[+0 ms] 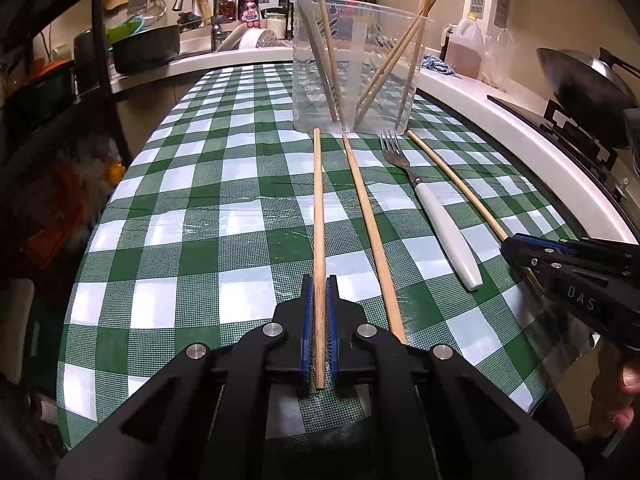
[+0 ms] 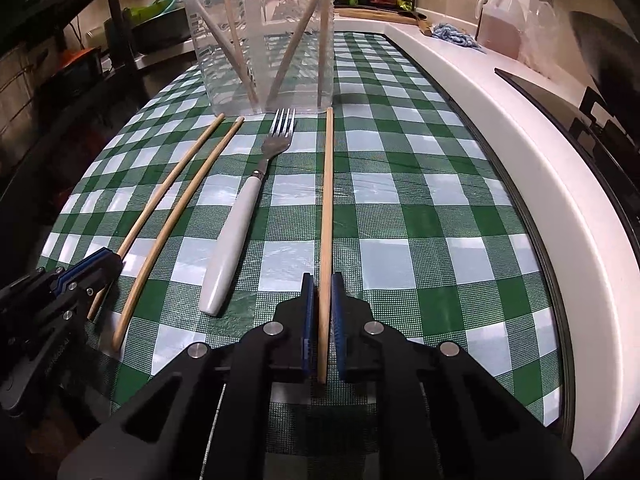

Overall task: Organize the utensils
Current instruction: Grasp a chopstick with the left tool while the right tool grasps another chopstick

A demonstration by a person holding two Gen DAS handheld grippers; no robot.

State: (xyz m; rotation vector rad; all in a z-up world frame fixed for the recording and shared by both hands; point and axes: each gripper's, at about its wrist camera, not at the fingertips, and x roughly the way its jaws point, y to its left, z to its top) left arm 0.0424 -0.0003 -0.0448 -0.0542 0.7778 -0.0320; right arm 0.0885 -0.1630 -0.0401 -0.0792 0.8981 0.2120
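The left tongs [image 1: 319, 304] are clenched on the near end of a long, pale wooden chopstick [image 1: 317, 216], the blue pads pressed against both its sides, while the right tongs [image 2: 322, 304] straddle the near end of another wooden chopstick [image 2: 328, 200]; a thin gap shows beside the right pad, so I cannot tell whether that grip is fully closed. Both sticks lie flat, pointing away toward a clear, ribbed plastic container [image 1: 356, 64] that stands upright at the far end of the green-and-white checked surface [image 1: 200, 240]. That container already holds several chopsticks and what looks like a white-handled utensil leaning against its walls, so the sorting seems partly done. Left to go, by my judgement, are four pieces: the two sticks at the tongs, a third loose wooden chopstick [image 1: 372, 236] lying between the left-held stick and a metal fork with a white handle [image 1: 436, 216], and the fork itself, which rests tines toward the container. The loose stick lies just beside the left-held one, so lifting could nudge it. To the right a white counter edge [image 2: 540, 160] borders the surface, with a jug of amber liquid [image 2: 502, 28] and a blue cloth [image 2: 456, 36] beyond it; none of these blocks the way to the container.
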